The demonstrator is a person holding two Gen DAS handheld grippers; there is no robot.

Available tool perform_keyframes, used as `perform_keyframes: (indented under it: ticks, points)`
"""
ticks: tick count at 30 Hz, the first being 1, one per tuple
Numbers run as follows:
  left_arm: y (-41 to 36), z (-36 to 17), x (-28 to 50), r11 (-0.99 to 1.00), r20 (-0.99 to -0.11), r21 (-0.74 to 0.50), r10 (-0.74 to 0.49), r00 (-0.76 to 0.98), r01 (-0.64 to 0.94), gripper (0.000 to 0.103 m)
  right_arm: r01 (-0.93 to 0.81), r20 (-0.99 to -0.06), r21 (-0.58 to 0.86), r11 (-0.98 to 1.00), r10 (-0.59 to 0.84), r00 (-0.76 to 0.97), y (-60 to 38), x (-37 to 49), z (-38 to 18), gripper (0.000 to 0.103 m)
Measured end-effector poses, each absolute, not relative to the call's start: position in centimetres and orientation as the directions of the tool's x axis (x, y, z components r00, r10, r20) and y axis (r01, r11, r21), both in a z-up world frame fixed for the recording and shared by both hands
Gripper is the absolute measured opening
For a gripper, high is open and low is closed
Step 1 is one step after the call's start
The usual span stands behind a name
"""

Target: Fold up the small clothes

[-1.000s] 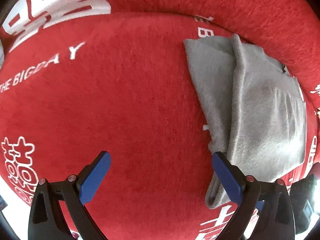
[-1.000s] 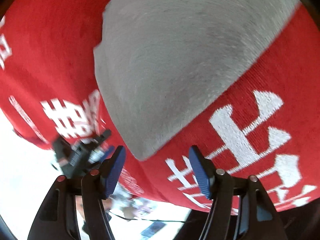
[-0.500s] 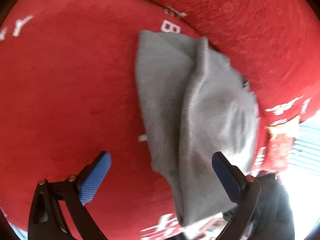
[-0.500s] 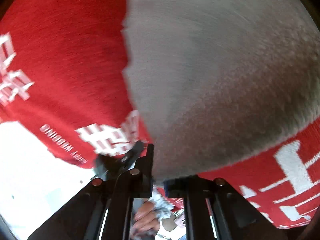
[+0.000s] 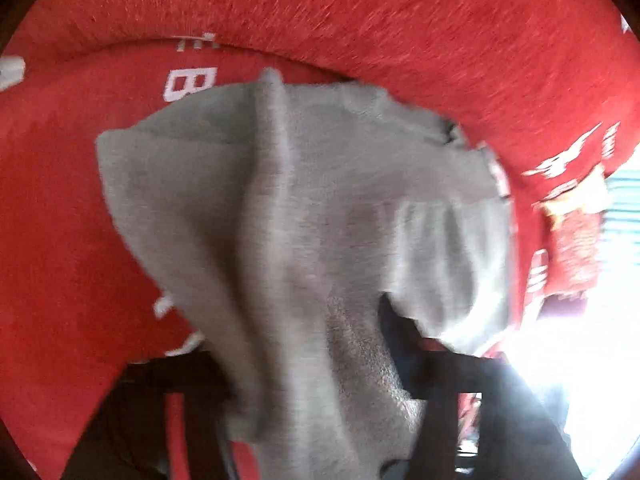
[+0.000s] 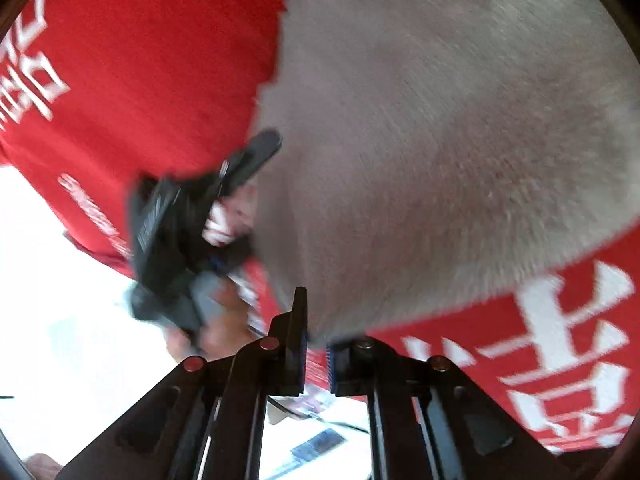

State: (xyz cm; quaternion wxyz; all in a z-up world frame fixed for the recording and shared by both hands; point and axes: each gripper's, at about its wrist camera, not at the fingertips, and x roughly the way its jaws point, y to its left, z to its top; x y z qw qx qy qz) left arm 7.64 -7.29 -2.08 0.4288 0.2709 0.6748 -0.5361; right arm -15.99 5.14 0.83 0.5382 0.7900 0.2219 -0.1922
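Right tongs [image 6: 316, 354]: fingers nearly together, clenched on the near edge of the small grey fleece garment [image 6: 440, 140], which spreads up and away over the red printed cloth cover [image 6: 152, 60].

Left tongs [image 5: 316, 364]: dark fingers on either side of a bunched grey fold [image 5: 304, 240]; fabric hides the tips, so cannot tell whether they grip.

The left tongs also show in the right wrist view [image 6: 208, 220], touching the garment's left edge. Bare red cover lies left of the garment.
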Motion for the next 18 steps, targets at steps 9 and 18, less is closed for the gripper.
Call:
perform_keyframes:
  ticks: [9,18]
  points:
    - [-6.6,-2.5,8.6,0.315,-0.908,-0.414,-0.078,-0.412,0.854,0.046,0.793,-0.79,0.605,-0.073,0.072,0.609,0.2,-22.6,6.4,0.037]
    - [-7.3,-1.7,6.4,0.239,-0.943,-0.332,-0.06,-0.327,0.913,0.025,0.907,-0.915,0.397,0.14,-0.012,0.403,-6.3,-21.1,5.1,0.007]
